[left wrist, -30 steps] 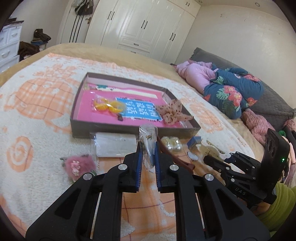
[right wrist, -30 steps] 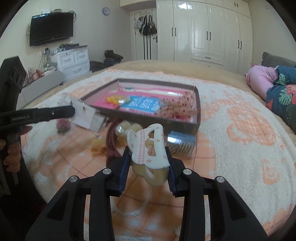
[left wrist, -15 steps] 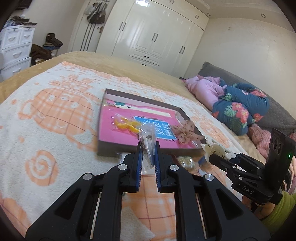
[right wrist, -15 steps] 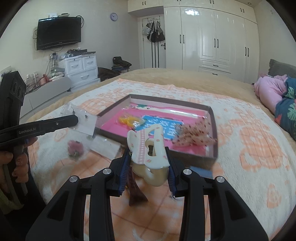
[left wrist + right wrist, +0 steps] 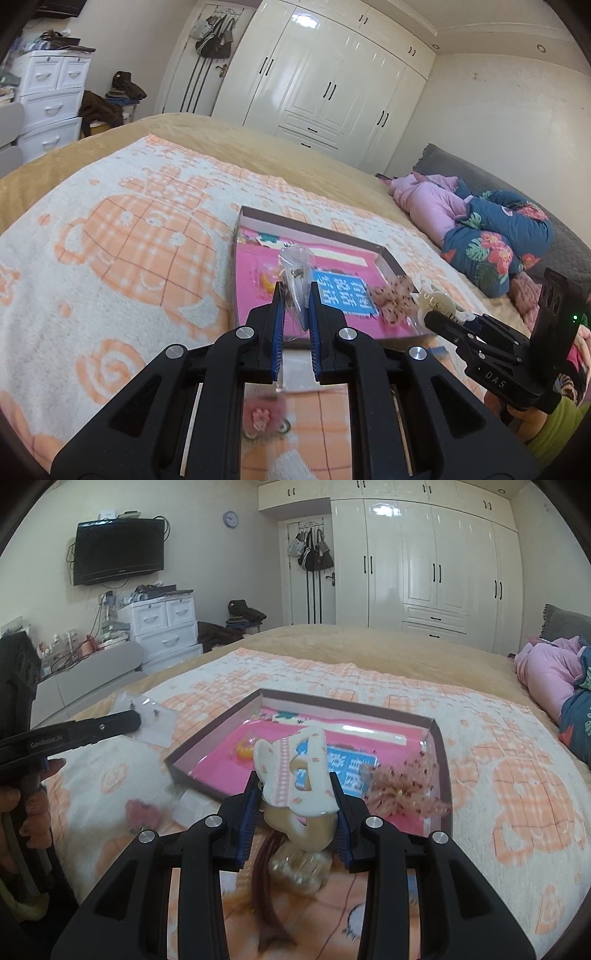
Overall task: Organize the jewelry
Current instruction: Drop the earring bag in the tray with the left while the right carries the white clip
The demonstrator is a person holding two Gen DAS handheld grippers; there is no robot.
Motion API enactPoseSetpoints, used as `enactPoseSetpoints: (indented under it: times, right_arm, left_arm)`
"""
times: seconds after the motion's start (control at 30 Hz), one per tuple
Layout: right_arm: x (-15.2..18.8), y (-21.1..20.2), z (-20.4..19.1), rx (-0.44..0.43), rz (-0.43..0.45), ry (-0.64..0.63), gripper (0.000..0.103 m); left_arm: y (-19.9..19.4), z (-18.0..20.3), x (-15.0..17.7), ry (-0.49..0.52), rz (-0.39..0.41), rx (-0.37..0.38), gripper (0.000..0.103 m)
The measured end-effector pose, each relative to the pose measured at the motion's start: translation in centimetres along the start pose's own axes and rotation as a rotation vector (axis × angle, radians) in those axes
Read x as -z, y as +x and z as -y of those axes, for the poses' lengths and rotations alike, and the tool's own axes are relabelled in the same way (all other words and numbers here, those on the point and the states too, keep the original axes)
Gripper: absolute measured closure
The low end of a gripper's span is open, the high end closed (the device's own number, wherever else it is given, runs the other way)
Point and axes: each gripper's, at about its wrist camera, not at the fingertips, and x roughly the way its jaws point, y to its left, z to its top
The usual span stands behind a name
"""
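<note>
**Both grippers carry their loads higher, over the box**

The left gripper point(image 5: 296, 295) is clamped on a small clear bag point(image 5: 295, 271) with tiny earrings inside; the right gripper point(image 5: 295, 792) pinches a white hair claw clip point(image 5: 295, 771) printed with pink spots between its blue pads. A second ago both held the same things lower, above the loose pieces on the blanket; now each has risen and moved forward, so the shallow box point(image 5: 314, 229) with its pink lining sits directly past the fingertips in both views. The pink fuzzy clip point(image 5: 263, 417) and the flat white packet point(image 5: 297, 376), formerly ahead of the left jaws, now lie beneath them. The dotted bow point(image 5: 402, 786) stays in the box's near right corner, and the yellow piece point(image 5: 244, 748) stays on the lining.

Both grippers point forward and slanted downward, side by side. In the right view, a hand point(image 5: 31, 812) wraps the left tool's handle at the frame's left edge.
</note>
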Motion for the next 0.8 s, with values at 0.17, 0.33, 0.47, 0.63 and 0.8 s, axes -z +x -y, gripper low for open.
enactPoseSetpoints:
  times: [0.17,0.33,0.47,0.63,0.8]
  right_arm:
    - [-1.1,0.9,1.2,0.027,0.013,0.017,0.069]
    - [-1.7,1.7,2.3,0.055,0.019,0.021,0.069]
    - [-2.1,2.4,3.0,0.083,0.020,0.021,0.069]
    - [-2.6,3.4,3.9,0.117,0.002,0.031,0.069]
    - [-2.9,3.9,4.8,0.128,-0.005,0.054,0.069]
  left_arm:
    - [1.1,-0.1,-1.1,-0.010,-0.003,0.010,0.097]
    - [2.7,0.0,-1.8,-0.013,-0.018,0.019,0.097]
    - [3.8,0.2,-2.2,-0.010,-0.027,0.023,0.097]
    - [5.6,0.7,-3.0,-0.001,-0.038,0.035,0.097]
    - [8.2,1.8,-3.6,0.028,-0.069,0.034,0.097]
